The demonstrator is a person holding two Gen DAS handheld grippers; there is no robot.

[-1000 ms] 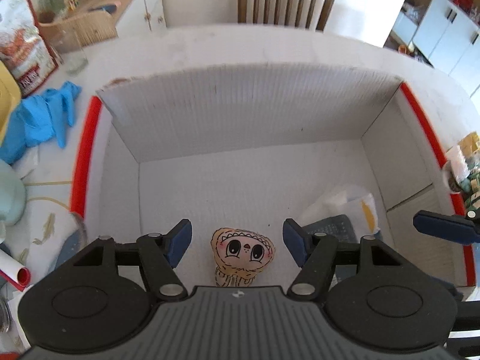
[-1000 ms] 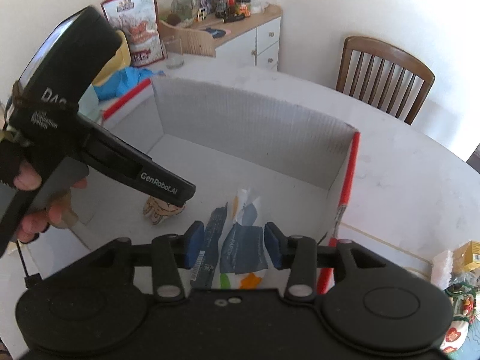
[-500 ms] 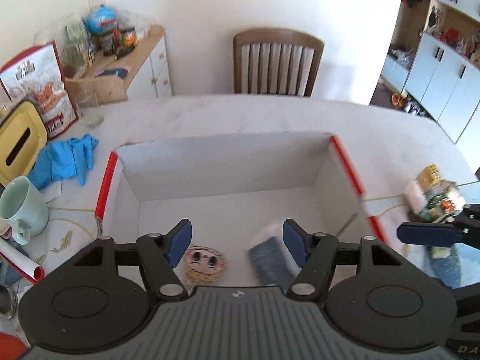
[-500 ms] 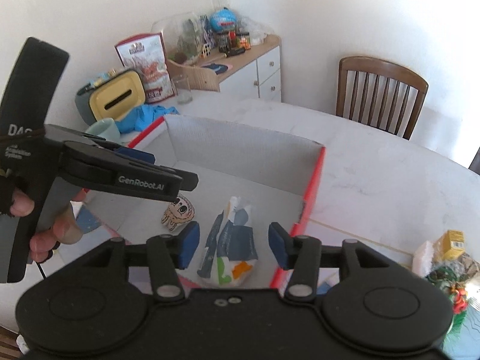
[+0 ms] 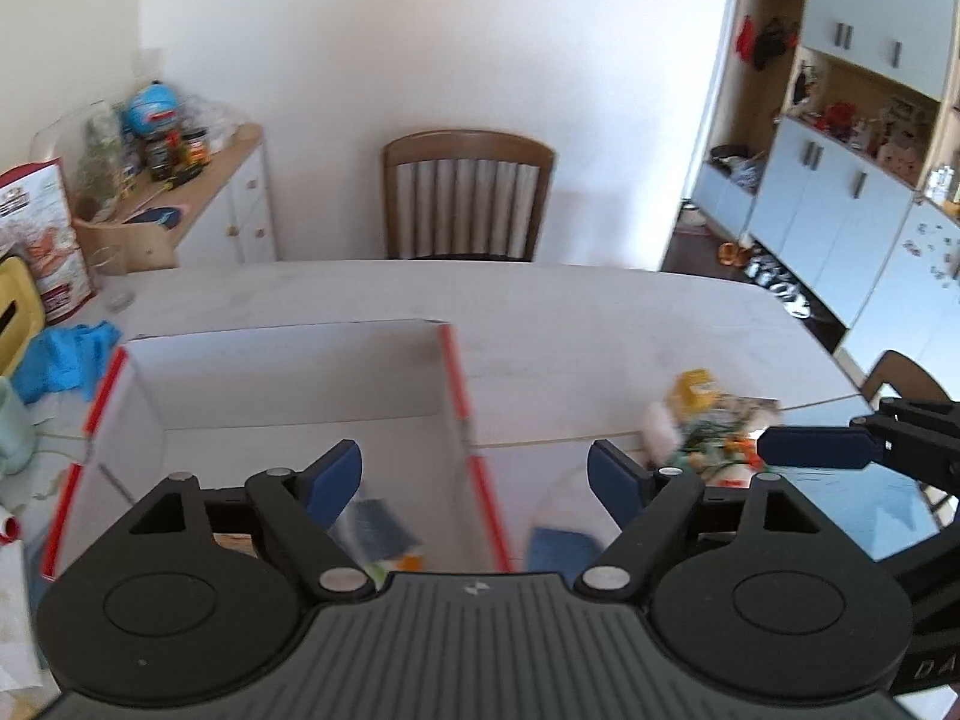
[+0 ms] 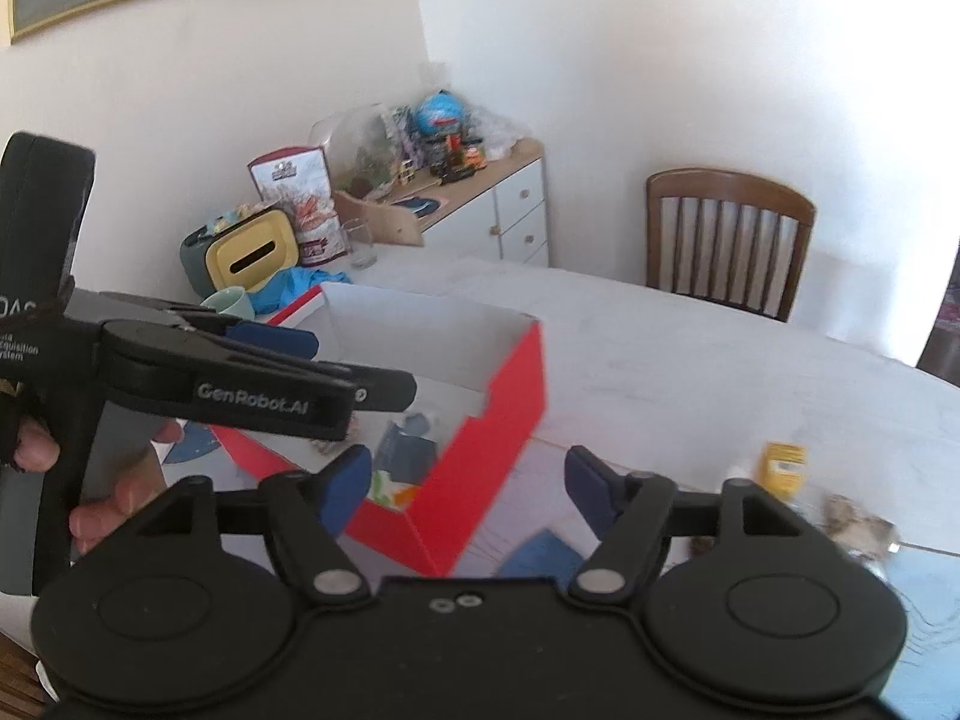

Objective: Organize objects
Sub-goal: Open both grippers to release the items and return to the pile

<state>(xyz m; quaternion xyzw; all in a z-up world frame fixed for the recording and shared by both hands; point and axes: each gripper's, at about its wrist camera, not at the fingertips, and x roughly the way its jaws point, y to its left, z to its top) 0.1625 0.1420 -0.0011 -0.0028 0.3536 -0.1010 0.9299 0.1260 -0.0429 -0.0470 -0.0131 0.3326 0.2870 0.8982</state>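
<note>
Daylight falls on plain white walls, a wooden slat-back chair (image 5: 468, 195) at the far edge of the pale oval table (image 5: 600, 324), a cluttered white sideboard (image 6: 480, 204), and pale blue cupboards (image 5: 840, 210).

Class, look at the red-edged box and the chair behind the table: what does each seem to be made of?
Box: probably cardboard, matte white inside and red outside; its thin walls have straight cut edges. Chair: seemingly wood with a brown varnished sheen on the curved top rail and pale slats.

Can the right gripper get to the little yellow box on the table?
Probably yes. The right gripper is open and holds nothing, and the yellow box sits in the open on the table, with nothing between them.
</note>
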